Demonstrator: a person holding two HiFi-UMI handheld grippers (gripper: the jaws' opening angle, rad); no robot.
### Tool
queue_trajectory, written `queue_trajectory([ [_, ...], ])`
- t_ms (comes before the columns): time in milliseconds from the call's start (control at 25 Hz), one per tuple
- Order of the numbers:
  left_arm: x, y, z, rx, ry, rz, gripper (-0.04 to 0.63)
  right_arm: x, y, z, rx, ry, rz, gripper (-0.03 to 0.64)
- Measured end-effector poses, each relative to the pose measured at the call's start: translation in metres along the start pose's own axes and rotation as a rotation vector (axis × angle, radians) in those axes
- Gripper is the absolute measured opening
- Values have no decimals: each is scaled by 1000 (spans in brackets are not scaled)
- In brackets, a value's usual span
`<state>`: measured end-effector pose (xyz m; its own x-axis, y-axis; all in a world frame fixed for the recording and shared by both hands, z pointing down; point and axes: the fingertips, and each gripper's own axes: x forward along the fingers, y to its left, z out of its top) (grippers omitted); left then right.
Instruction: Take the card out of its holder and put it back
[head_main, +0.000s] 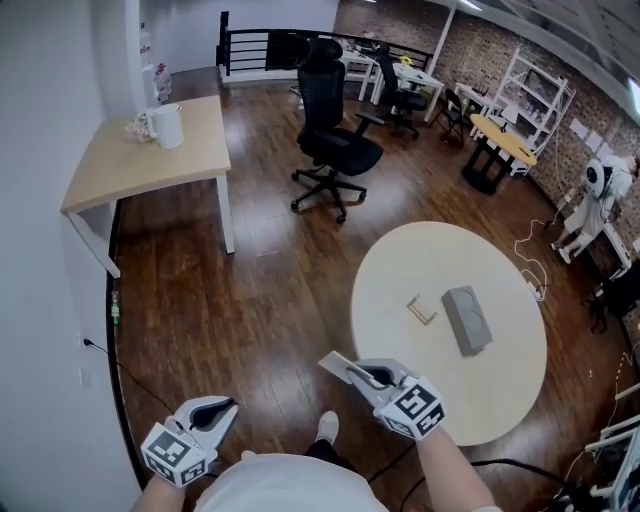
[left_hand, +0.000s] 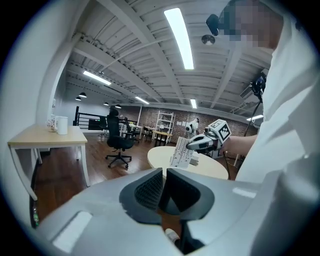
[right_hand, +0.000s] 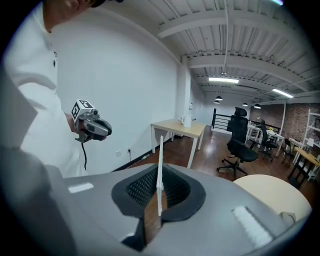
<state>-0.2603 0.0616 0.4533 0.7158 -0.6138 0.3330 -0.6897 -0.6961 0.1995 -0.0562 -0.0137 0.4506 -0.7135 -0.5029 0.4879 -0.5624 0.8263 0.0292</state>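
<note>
My right gripper (head_main: 355, 373) is shut on a white card (head_main: 336, 364), held off the near-left edge of the round table (head_main: 400, 390), over the floor. In the right gripper view the card (right_hand: 160, 172) stands edge-on between the pads. A small wooden card holder (head_main: 421, 309) stands bare on the table, up and to the right of that gripper. Low at the left, my left gripper (head_main: 222, 411) is shut with nothing in it; its pads (left_hand: 150, 189) meet in the left gripper view, which also shows the right gripper (left_hand: 196, 144) with the card (left_hand: 181, 152).
A grey box (head_main: 467, 319) lies on the round table just right of the holder. A black office chair (head_main: 333, 140) stands beyond the table, and a wooden desk (head_main: 150, 150) with a white jug (head_main: 167, 125) is at the far left. Wooden floor lies between them.
</note>
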Motion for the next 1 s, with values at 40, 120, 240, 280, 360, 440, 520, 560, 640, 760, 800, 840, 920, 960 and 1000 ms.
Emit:
queue_trajectory([
  [40,-8,1,-4,-6,1,4,29,3,12,3,-4,-1,10,21],
  [120,-24,2,-12,-18,1,4,29,7,32,6,-3,-2,22,21],
  [240,-42,2,-23,-25,-2,3,31,10,51,5,0,-3,22,21],
  [280,-46,3,-25,-25,-2,2,35,11,53,5,-1,-3,20,21],
  [360,-50,3,-28,-20,1,0,58,10,54,7,-1,-4,13,21],
  [440,-51,4,-25,-20,-1,1,60,9,50,10,0,-8,8,21],
  [520,-48,6,-21,-24,-7,5,60,7,39,13,4,-10,3,21],
  [560,-44,7,-18,-26,-9,6,60,5,32,14,6,-12,-2,21],
  [640,-34,7,-14,-26,-15,-1,61,0,14,14,10,-17,-16,21],
  [760,-11,5,-3,-19,-20,-19,64,-14,-26,11,20,-23,-59,21],
  [800,-2,4,0,-17,-20,-25,66,-19,-42,8,24,-24,-78,21],
  [840,7,2,4,-14,-19,-31,67,-26,-59,4,27,-23,-98,21],
  [920,27,-1,12,-5,-15,-40,67,-38,-96,-7,37,-19,-139,21],
  [960,38,-3,17,-1,-14,-46,67,-45,-115,-12,44,-17,-161,21],
  [1000,49,-4,22,2,-14,-52,67,-51,-134,-18,52,-14,-184,21],
])
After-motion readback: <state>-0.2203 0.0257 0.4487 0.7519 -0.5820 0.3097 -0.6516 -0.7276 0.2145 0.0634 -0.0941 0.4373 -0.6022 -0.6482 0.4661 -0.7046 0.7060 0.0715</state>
